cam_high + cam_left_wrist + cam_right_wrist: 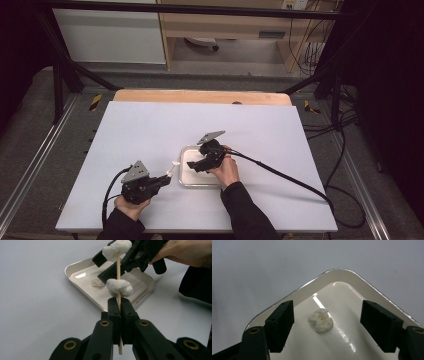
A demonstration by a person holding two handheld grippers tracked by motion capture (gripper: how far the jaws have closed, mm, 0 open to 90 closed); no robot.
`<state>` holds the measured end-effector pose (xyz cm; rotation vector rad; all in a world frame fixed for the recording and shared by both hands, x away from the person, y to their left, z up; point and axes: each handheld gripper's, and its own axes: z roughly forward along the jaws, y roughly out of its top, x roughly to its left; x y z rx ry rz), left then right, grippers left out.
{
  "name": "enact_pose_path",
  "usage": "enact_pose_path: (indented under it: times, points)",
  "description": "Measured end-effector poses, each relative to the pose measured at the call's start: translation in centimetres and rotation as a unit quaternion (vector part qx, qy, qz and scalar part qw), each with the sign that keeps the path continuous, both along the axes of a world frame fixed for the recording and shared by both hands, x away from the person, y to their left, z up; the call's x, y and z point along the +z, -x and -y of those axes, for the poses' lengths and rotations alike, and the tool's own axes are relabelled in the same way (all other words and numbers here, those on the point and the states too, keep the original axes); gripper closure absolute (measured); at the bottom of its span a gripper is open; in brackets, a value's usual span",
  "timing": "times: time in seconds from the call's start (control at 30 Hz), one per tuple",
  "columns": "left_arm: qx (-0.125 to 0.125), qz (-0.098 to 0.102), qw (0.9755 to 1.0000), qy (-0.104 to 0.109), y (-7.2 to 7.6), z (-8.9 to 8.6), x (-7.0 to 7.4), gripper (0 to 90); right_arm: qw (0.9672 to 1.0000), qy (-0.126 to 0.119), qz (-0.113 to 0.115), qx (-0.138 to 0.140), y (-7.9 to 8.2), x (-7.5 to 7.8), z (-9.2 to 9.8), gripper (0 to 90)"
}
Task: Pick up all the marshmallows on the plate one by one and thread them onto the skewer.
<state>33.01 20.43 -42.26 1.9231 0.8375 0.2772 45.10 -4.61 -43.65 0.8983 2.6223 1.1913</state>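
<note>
High view: nearest the person, the left gripper (162, 181) is clamped on a wooden skewer (119, 277) carrying two white puffs, just left of the white tray (186, 181). Over the tray, the right gripper (327, 325) gapes around a loose puff (321, 320), not touching.

A white table top (150, 135) carries the things, with a strip of bare wood (200, 96) along its far edge. Directly on it lies a shallow white tray (186, 181), nearer the person's edge than the wood strip, roughly midway across.
</note>
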Motion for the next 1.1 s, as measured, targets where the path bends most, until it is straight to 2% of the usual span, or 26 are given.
enact_pose_path:
  times: [0.17, 0.27, 0.53, 0.8, 1.1]
  points:
    - [-0.001, -0.001, 1.0000, 0.000, 0.0, 0.1, 0.0, 88.2, 1.0000, 0.004, -0.006, 0.005, -0.1, -0.5, -0.1, 36.7]
    - [-0.001, -0.001, 1.0000, 0.000, 0.0, 0.0, 0.0, 88.2, 1.0000, -0.002, -0.007, 0.004, -0.1, -0.7, -0.3, 41.6]
    - [-0.003, -0.002, 1.0000, -0.003, 0.0, 0.2, -0.1, 88.2, 0.9997, 0.015, 0.010, 0.019, 0.1, -1.1, -0.4, 53.1]
    - [-0.005, -0.003, 1.0000, -0.004, 0.0, 0.3, -0.1, 88.2, 0.9993, 0.020, 0.024, 0.021, 0.5, -1.1, -0.5, 63.6]
    - [-0.005, -0.002, 1.0000, -0.005, 0.0, 0.4, -0.1, 88.2, 0.9997, 0.018, 0.015, 0.012, 0.5, -1.0, -0.4, 68.2]
